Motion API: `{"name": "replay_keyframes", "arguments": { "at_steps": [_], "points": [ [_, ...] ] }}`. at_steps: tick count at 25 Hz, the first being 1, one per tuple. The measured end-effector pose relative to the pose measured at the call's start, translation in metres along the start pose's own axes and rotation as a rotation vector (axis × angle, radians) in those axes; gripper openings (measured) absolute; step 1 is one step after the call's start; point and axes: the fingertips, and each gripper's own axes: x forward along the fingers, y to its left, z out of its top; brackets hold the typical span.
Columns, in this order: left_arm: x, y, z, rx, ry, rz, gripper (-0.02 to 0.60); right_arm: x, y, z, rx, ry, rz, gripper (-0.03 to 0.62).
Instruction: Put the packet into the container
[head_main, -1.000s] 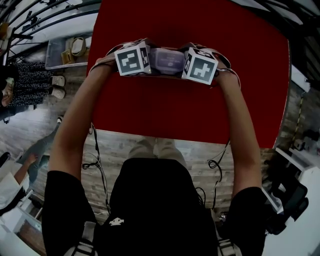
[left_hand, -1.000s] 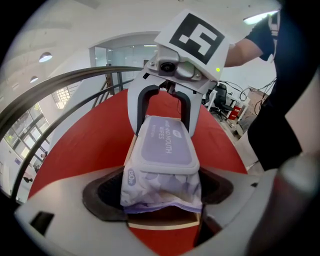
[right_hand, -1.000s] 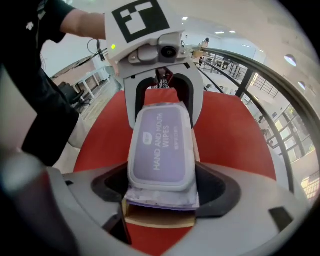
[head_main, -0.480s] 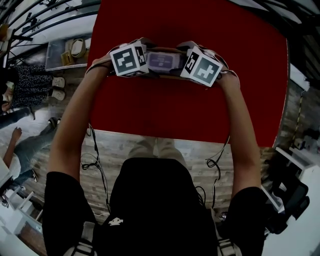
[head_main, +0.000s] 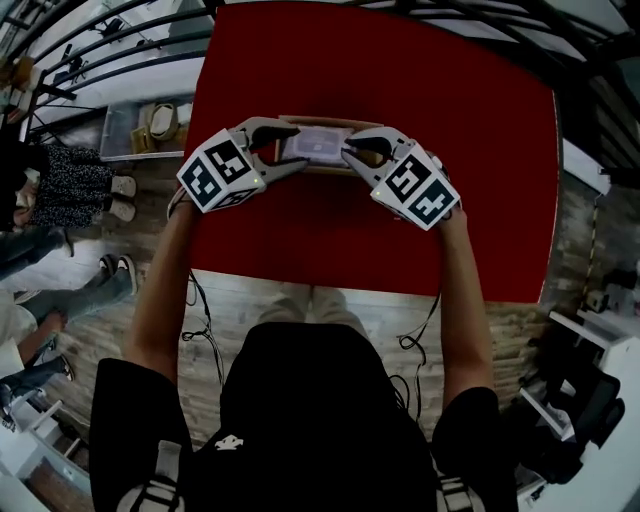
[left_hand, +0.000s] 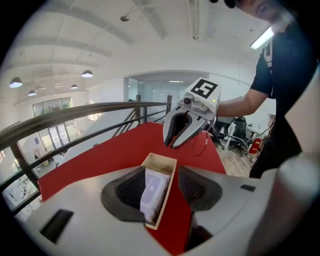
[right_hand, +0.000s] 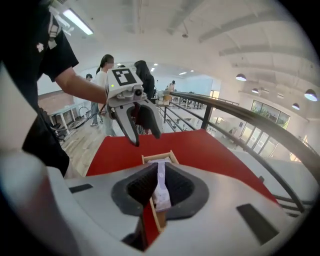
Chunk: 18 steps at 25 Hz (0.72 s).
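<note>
A shallow wooden container (head_main: 322, 121) sits on the red table (head_main: 450, 110) with a pale lilac packet (head_main: 318, 144) lying flat inside it. My left gripper (head_main: 298, 148) hovers over the container's left end. Its jaws have just been closing but keep a gap, with nothing between them. My right gripper (head_main: 348, 149) hovers over the right end, its jaws just closed to a slit, also empty. In the left gripper view my left gripper (left_hand: 159, 176) frames the packet (left_hand: 152, 192) and container (left_hand: 170, 167) far below. In the right gripper view my right gripper (right_hand: 160, 172) shows the packet (right_hand: 161, 186) likewise.
The red table's near edge (head_main: 330, 285) runs just in front of the person. A clear bin (head_main: 145, 125) stands on the wooden floor to the left, beside standing people (head_main: 55, 180). A metal railing (left_hand: 75, 112) runs past the table's far side. Cables (head_main: 195, 320) hang from both grippers.
Both grippers have lifted away from the container's ends and tilted, their marker cubes swinging outward and toward the person. Their jaws have narrowed. The container and packet stay on the table.
</note>
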Motion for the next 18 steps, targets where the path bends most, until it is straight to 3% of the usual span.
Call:
{"name": "replay_keyframes", "arguments": {
  "at_steps": [3, 8, 12, 15, 18],
  "points": [
    [-0.021, -0.019, 0.013, 0.020, -0.094, 0.067, 0.124, -0.022, 0.016, 0.021, 0.021, -0.087, -0.022, 0.034],
    [-0.065, -0.054, 0.058, -0.053, -0.400, 0.197, 0.033, -0.062, 0.045, 0.042, 0.062, -0.199, -0.071, 0.023],
    [-0.096, -0.079, 0.069, -0.116, -0.532, 0.274, 0.012, -0.078, 0.068, 0.061, 0.114, -0.284, -0.153, 0.021],
    [-0.109, -0.101, 0.070, -0.203, -0.619, 0.290, 0.010, -0.090, 0.089, 0.069, 0.140, -0.371, -0.192, 0.021],
    [-0.121, -0.124, 0.069, -0.238, -0.661, 0.300, 0.009, -0.106, 0.109, 0.080, 0.180, -0.467, -0.215, 0.020]
  ]
}}
